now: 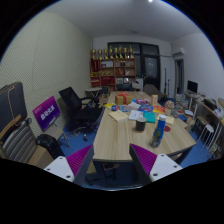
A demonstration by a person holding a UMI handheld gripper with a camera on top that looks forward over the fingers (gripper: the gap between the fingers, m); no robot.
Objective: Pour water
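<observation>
The view runs across an office room from a raised position.

Far left: a grey chair (17, 140) stands next to a purple sign (46, 112) with white lettering. The lettering cannot be read. A black office chair (72, 103) stands just beyond the sign.

Lower centre: the gripper (116, 163) has its two fingers set wide apart. Each finger (70, 166) carries a magenta pad on its inner face. Nothing is held between the fingers.

Centre: a long wooden table (118, 140) extends away from the fingers. Its near end lies between and just ahead of them. Papers, boxes and other small coloured items (140, 110) crowd the far half of the table. No water vessel can be singled out among these items, so the location of the task's object relative to the fingers cannot be stated.

Back wall: a shelf unit (113, 68) holds a row of gold trophies (112, 51).

Right: a desk (200, 108) carries a monitor (192, 88).
</observation>
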